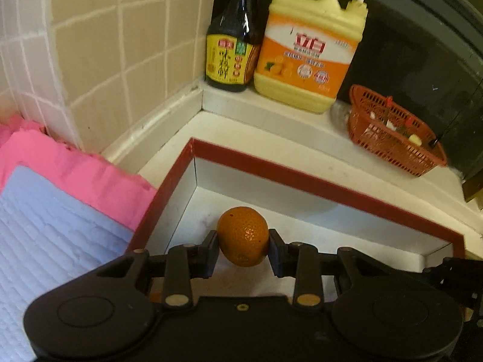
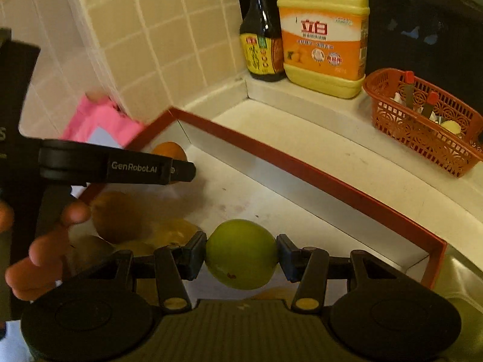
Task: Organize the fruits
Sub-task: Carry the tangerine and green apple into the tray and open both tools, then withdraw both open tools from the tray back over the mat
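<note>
My left gripper is shut on a small orange and holds it over the far left part of a red-rimmed white box. My right gripper is shut on a green fruit above the same box. In the right wrist view the left gripper shows from the side with its orange mostly hidden. Several more orange and yellowish fruits lie in the box's left part, blurred.
A pink and blue cloth lies left of the box. A dark sauce bottle, a yellow detergent jug and a red plastic basket stand on the ledge behind. A tiled wall closes the left.
</note>
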Tool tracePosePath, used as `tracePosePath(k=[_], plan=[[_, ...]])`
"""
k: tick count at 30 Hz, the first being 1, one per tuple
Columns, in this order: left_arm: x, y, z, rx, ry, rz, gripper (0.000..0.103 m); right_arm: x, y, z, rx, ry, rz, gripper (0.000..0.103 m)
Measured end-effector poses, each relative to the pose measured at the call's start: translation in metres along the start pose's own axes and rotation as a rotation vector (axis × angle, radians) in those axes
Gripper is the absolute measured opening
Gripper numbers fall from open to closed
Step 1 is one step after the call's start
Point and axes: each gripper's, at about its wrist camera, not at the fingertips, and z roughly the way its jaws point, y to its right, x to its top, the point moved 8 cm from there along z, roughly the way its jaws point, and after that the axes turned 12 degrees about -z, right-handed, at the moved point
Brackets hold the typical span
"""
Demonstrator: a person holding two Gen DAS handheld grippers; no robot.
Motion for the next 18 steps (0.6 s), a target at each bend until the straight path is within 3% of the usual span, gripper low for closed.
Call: tracePosePath(k=[8,12,14,18], plan=[[-0.009,-0.006,0.014,0.038,-0.046,-0.025,0.043,-0.005,0.003,0.011,0.003,-0.023,0.021,0.053],[-0.009,-0.009,0.009,0.043,-0.038,-0.038,0.053,-0.005,0.008,0.007,0.015,-0.004,0.054,0.057],[-0.009,-0.008,-0.001,0.026,-0.021,-0.047,0.073,-0.003,0.009,0.001,0.032,0.015,0.07,0.061],[-0.011,-0.007,-0.025,0.036,0.025,-0.021,0.076,0.0,0.012,-0.014,0.03,0.039,0.085,0.062]])
